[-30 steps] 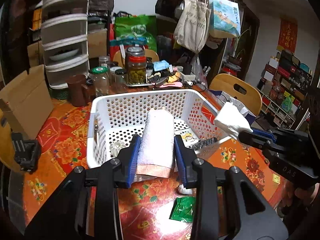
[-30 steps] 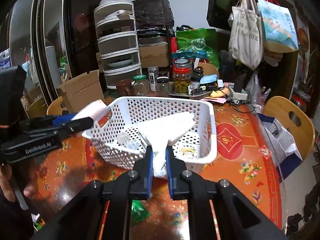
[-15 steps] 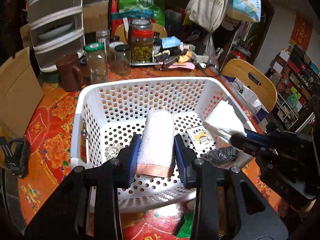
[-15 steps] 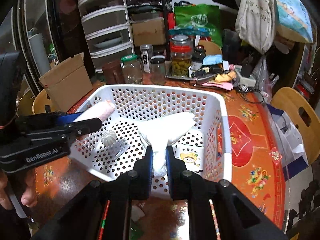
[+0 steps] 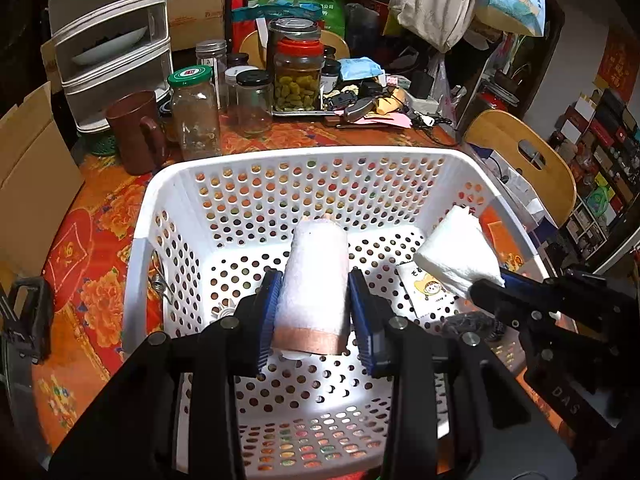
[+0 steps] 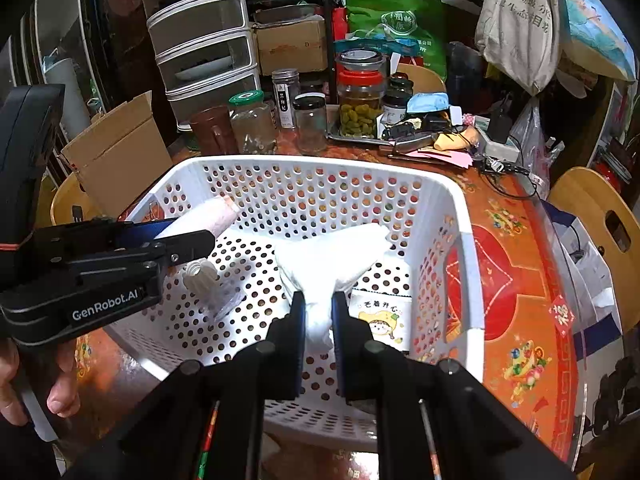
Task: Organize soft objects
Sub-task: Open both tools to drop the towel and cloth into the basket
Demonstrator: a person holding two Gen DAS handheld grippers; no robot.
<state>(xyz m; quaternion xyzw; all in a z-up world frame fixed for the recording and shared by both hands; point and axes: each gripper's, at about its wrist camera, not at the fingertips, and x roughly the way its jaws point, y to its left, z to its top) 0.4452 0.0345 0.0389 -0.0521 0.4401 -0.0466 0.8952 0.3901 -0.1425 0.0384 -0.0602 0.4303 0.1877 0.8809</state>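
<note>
A white perforated basket stands on the red floral table. My left gripper is shut on a rolled white towel with a pink edge and holds it above the basket floor. It shows at the left in the right wrist view. My right gripper is shut on a folded white cloth, also inside the basket; the cloth shows at the right in the left wrist view.
The basket holds a small cartoon-printed packet, a white ribbed cap and a metal spring clip. Behind stand glass jars, a brown mug, a cardboard box and plastic drawers. A wooden chair is at right.
Both grippers moved forward over the rim and down into the basket, each still holding its cloth.
</note>
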